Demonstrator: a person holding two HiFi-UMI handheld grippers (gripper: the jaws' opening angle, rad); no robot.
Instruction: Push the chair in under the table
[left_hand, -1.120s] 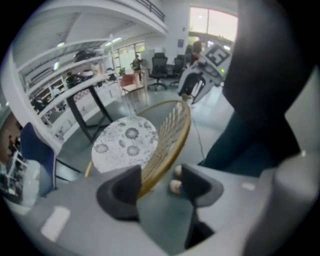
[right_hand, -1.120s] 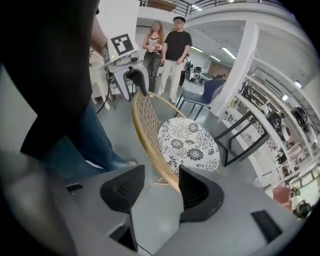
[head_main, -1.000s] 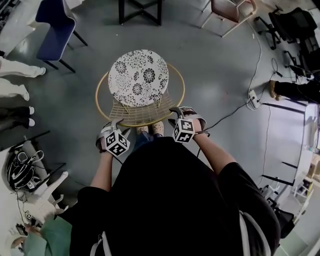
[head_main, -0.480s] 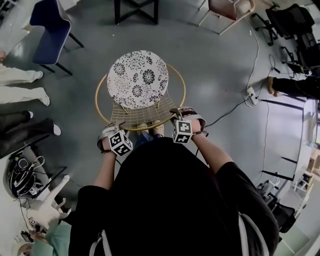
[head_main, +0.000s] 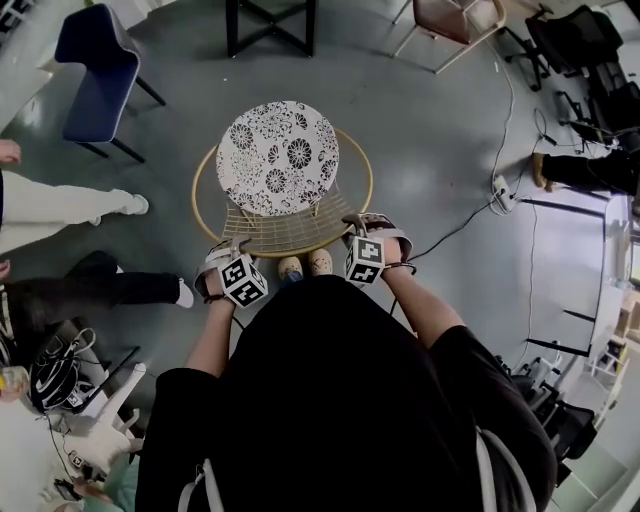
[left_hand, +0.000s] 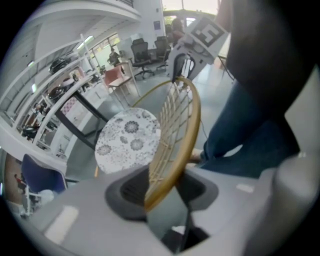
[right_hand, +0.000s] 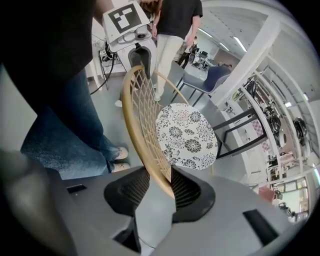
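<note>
The chair (head_main: 281, 226) is glossy golden metal wire with a matt cloth seat cushion (head_main: 278, 157).

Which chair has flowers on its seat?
The round gold chair in the middle. The blue chair and the pink chair have plain seats.

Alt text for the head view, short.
A person standing behind a chair clamps its gold wire back with the left gripper and right gripper. Its round floral seat points toward black table legs across the grey floor.
</note>
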